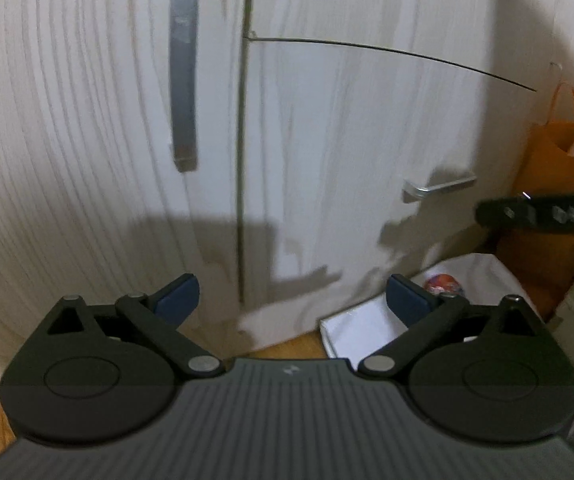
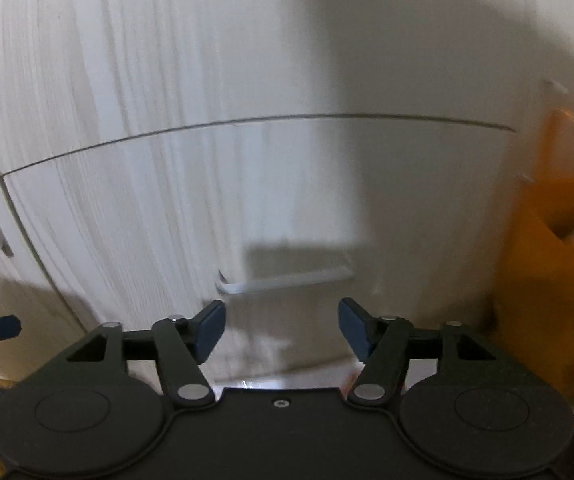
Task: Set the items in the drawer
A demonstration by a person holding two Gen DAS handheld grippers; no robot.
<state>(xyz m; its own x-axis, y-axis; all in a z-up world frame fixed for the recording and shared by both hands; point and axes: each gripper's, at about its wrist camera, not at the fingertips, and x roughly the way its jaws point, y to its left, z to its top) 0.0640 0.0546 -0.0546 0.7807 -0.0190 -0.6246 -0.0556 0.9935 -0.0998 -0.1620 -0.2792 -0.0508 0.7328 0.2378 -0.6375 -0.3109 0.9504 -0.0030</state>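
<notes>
Drawer front (image 2: 287, 200), white wood-grain and closed, fills the right wrist view; its metal handle (image 2: 283, 280) sits just above and ahead of the right claw (image 2: 281, 330), whose jaws stand apart, empty. Left claw (image 1: 291, 300) is likewise spread and empty, facing the cabinet door (image 1: 87, 120). A white bin (image 1: 367, 332) holding a colourful ball (image 1: 445, 285) lies low at its right, near the right finger.

Left tongs (image 1: 291, 300) spread wide, holding nothing, right tongs (image 2: 282, 328) likewise spread and unloaded
</notes>
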